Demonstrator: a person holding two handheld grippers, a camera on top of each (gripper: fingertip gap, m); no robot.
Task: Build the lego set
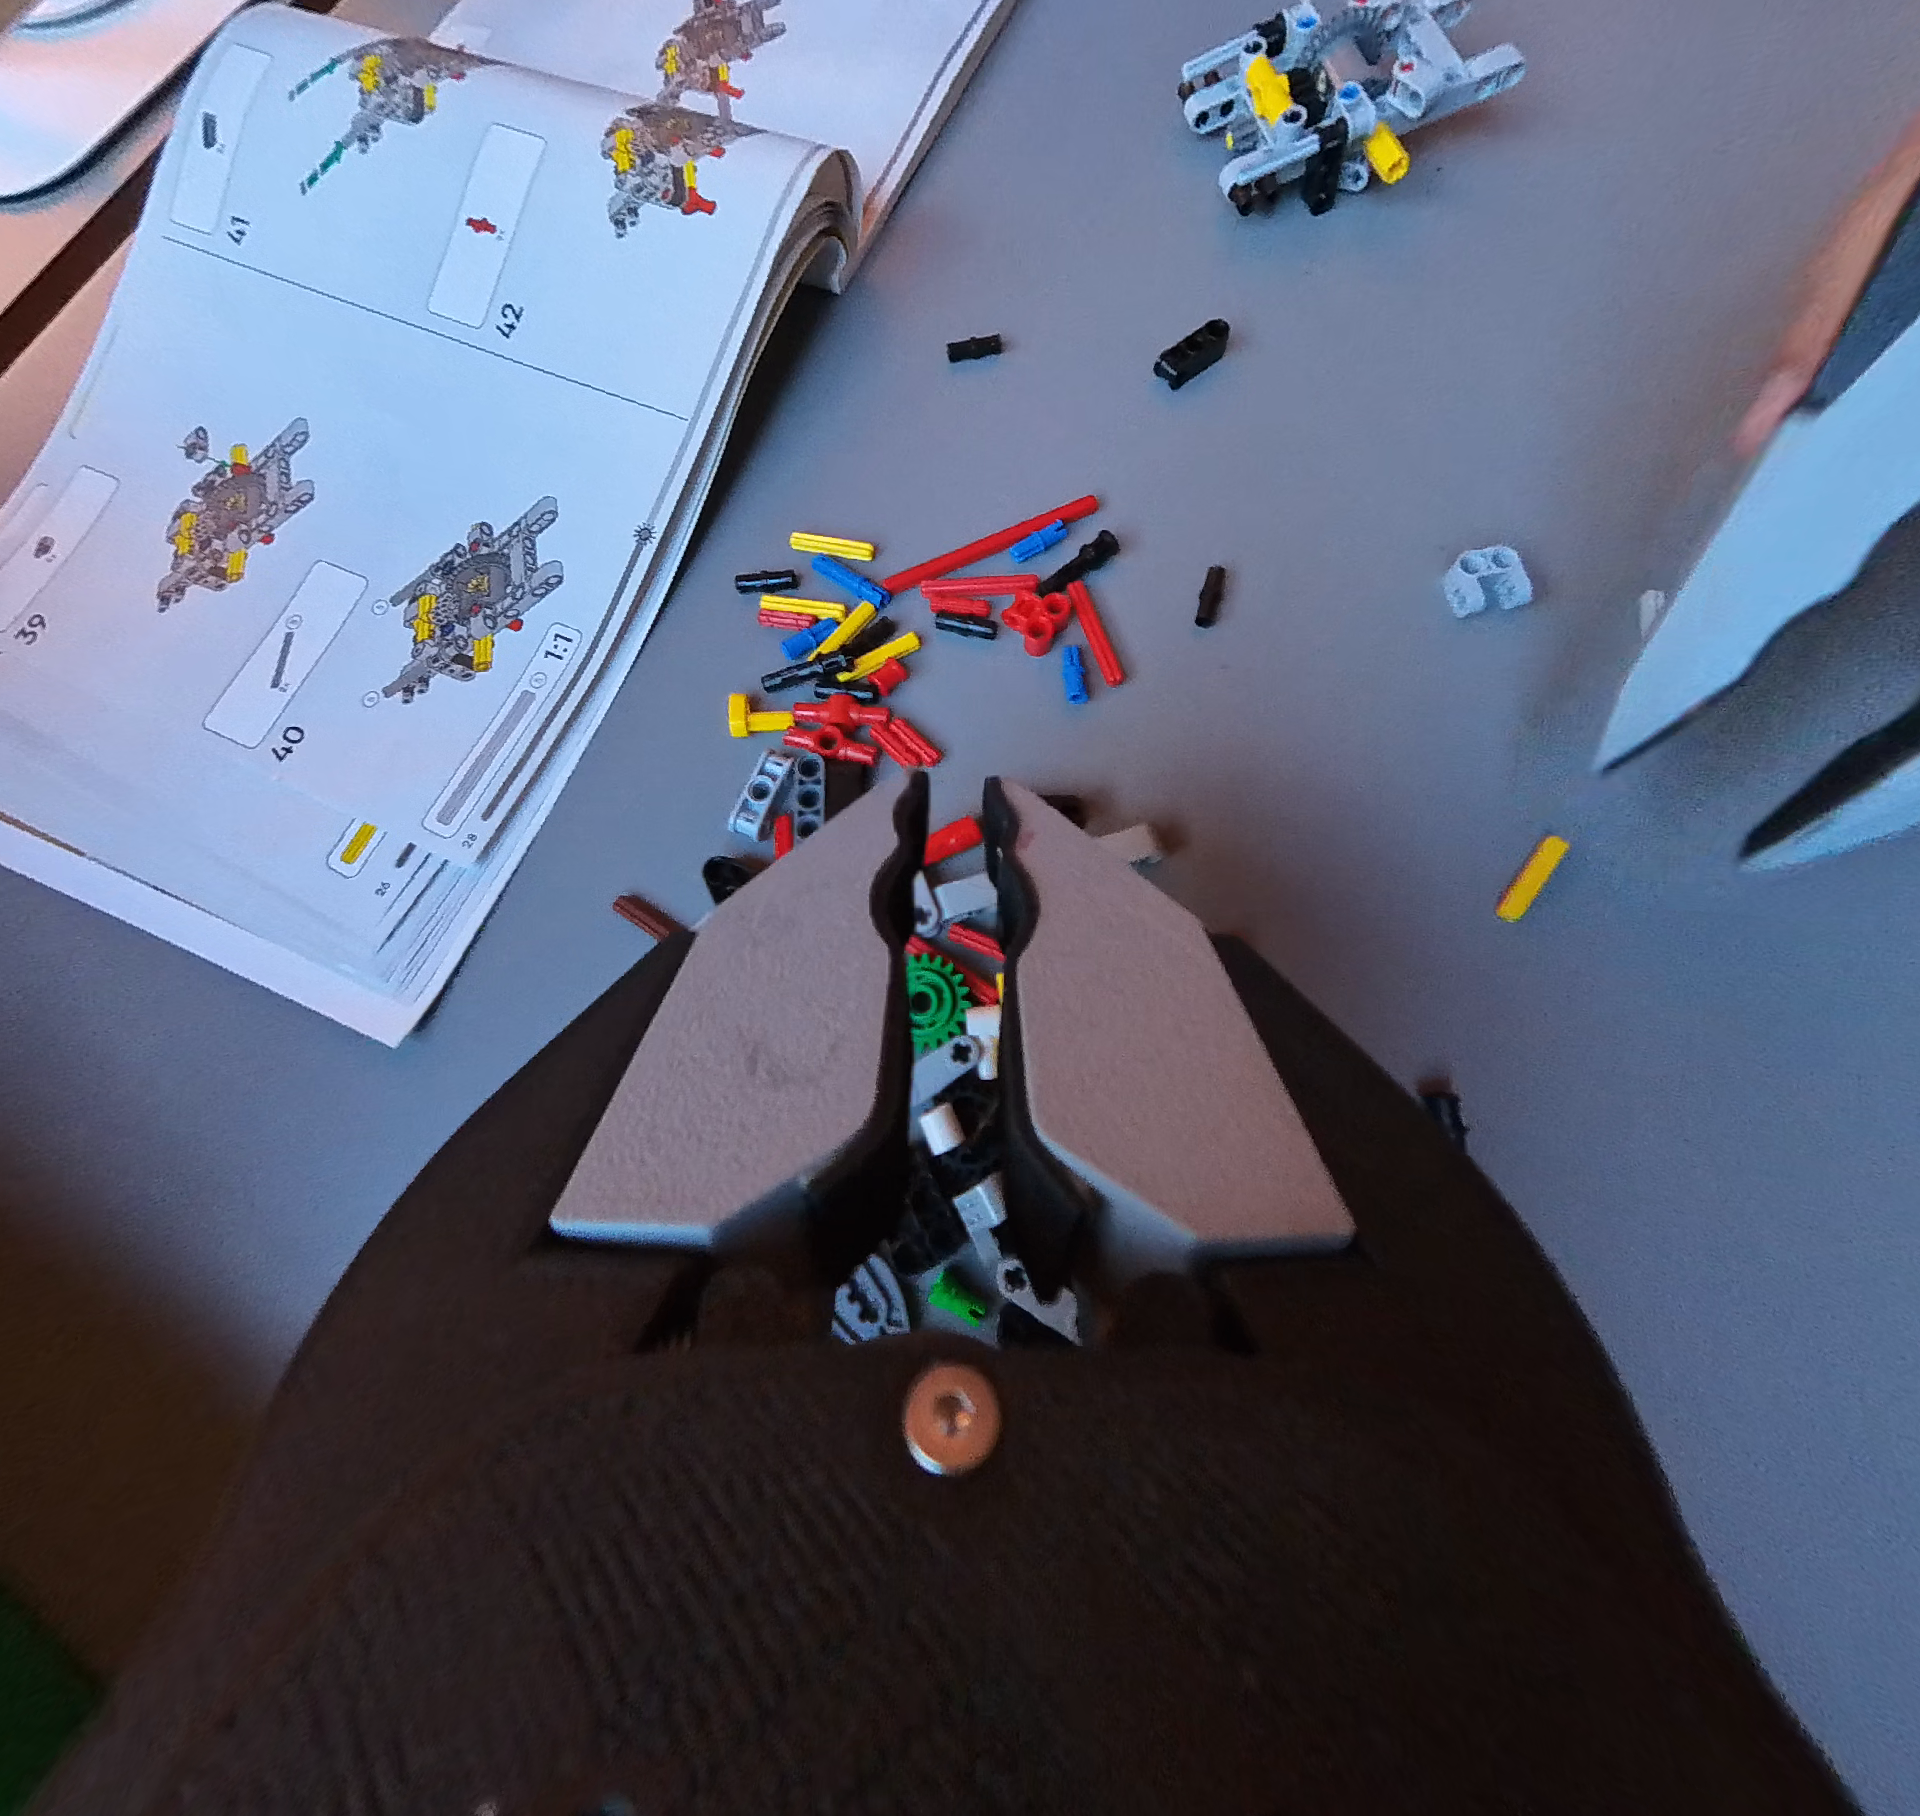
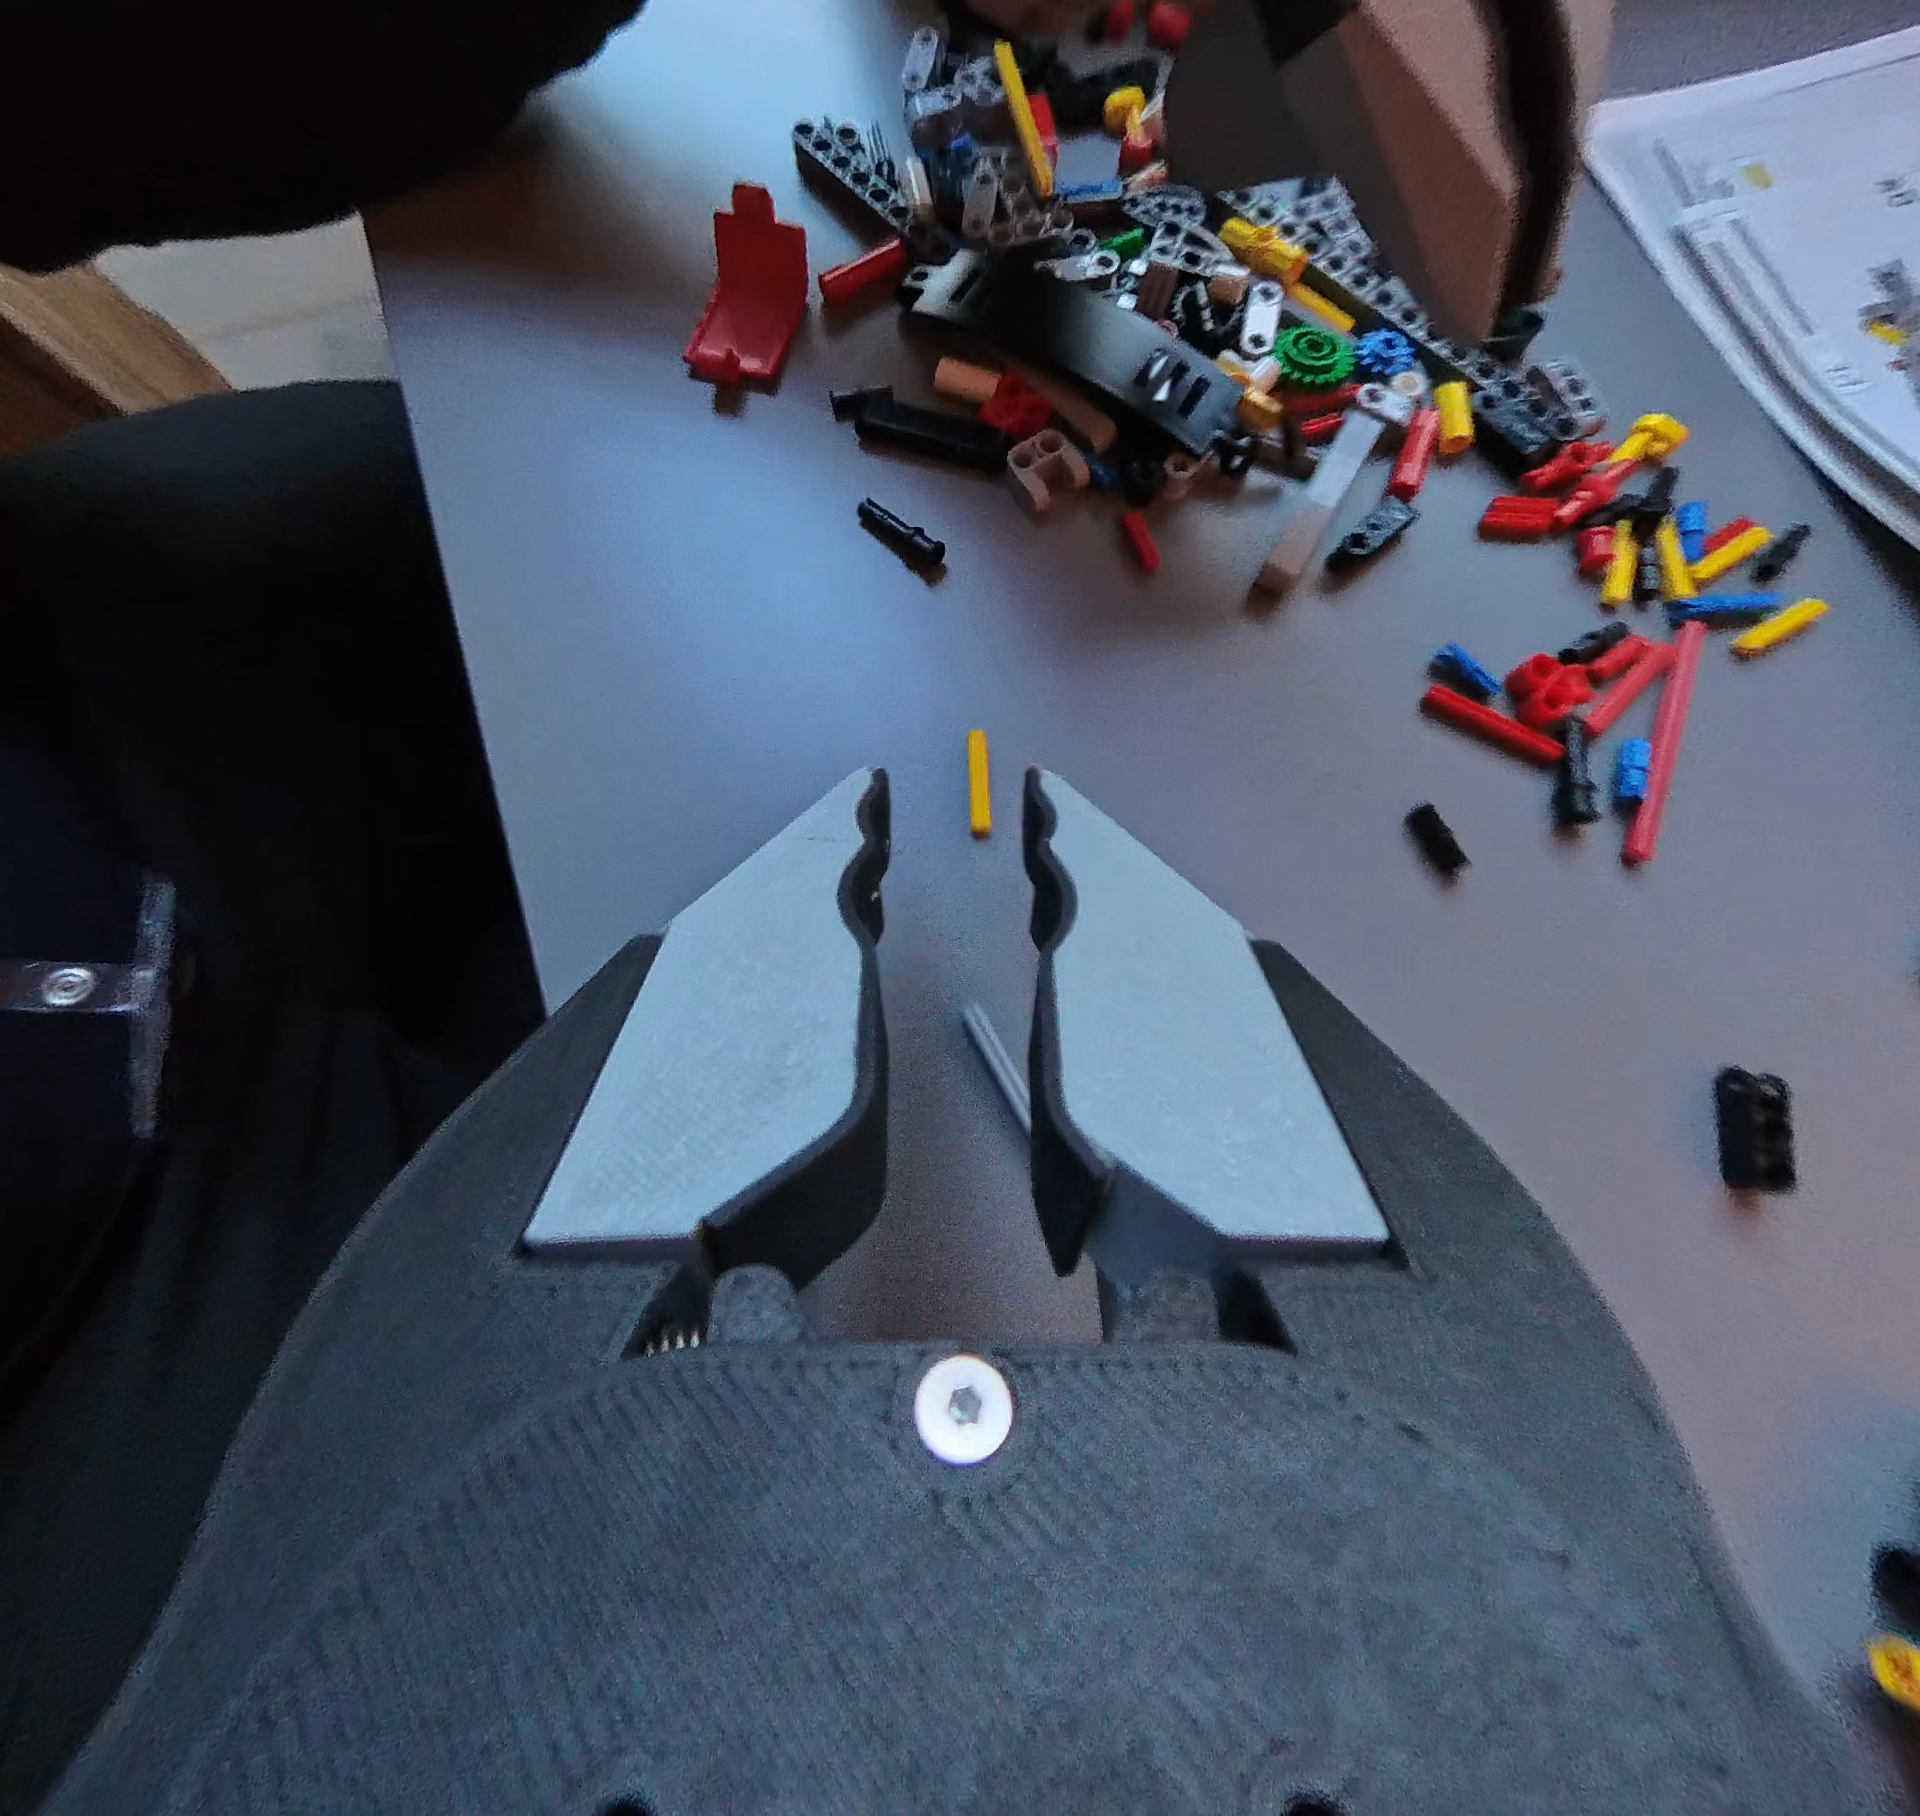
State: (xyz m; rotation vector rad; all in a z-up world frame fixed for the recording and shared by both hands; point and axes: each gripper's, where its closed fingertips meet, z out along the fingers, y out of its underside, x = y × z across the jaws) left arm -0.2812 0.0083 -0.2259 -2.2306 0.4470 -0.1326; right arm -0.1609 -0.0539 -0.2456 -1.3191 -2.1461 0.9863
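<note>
While the left gripper (image 1: 954,787) hangs over the messy heap of small plastic building pieces (image 2: 1143,312) on the grey tabletop (image 1: 1351,478), its jaws sit just slightly apart with nothing pinched between the dark wavy pads; you can see a green plastic gear (image 1: 935,1003) and bits of red and grey lying on the table through the slit. Just ahead of its tips there's a scatter of red, yellow, blue and black pins and axles (image 1: 914,623), and off to its left an open instruction booklet with curled pages (image 1: 416,416). Further ahead and to the right sits a half-built light-grey model with yellow and black parts (image 1: 1340,99).

The right gripper (image 2: 956,790) is open too, not holding anything. A short yellow plastic axle (image 2: 978,782) lies flat on the table right between its fingertips, slightly nearer the right one, with clear gaps on both sides. A thin grey rod (image 2: 995,1065) lies further back between the fingers. A small black three-hole beam (image 2: 1754,1127) lies well off to its right.
</note>
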